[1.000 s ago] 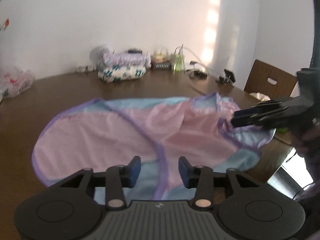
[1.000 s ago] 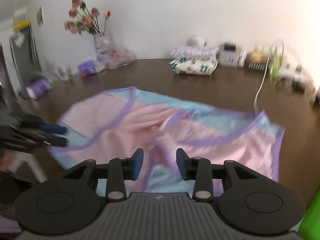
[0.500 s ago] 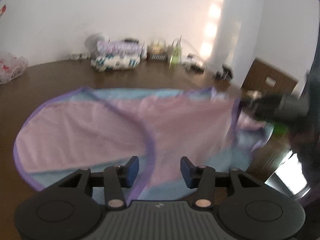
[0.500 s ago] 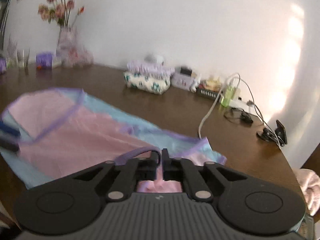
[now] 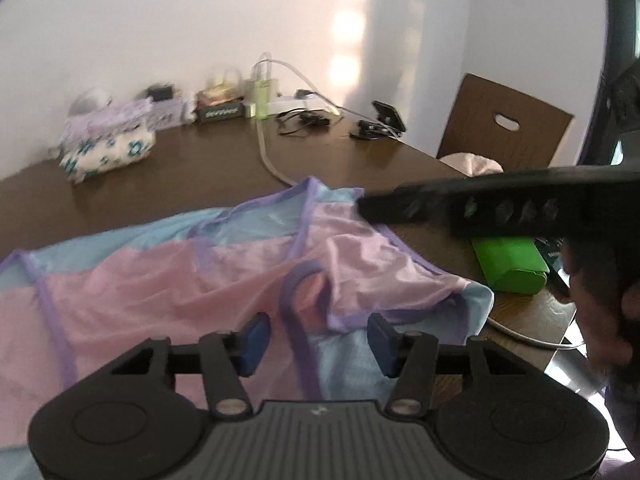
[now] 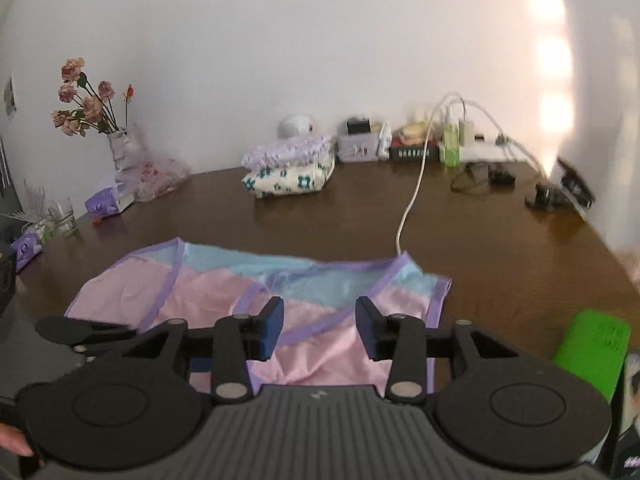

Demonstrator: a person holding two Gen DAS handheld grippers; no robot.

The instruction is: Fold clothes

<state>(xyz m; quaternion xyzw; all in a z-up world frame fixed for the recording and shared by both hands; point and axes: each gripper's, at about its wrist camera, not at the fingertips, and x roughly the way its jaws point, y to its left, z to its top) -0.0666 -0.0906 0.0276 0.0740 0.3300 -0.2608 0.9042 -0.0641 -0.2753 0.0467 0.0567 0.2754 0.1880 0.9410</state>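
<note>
One pink and blue garment (image 6: 208, 292) lies flat on the brown table (image 6: 500, 248). Two grippers hover over it: the left gripper (image 5: 316, 338) released, the right gripper (image 6: 319, 326) opening, empty. Two folded clothes (image 6: 288, 168) sit stacked farther back.

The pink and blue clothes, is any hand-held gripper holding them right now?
No. The garment lies on the table; both the left hand-held gripper and right hand-held gripper, whose jaws are opening, grip nothing.

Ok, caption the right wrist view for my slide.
Right gripper opening above the pink-and-blue garment on the table; nothing held.
</note>
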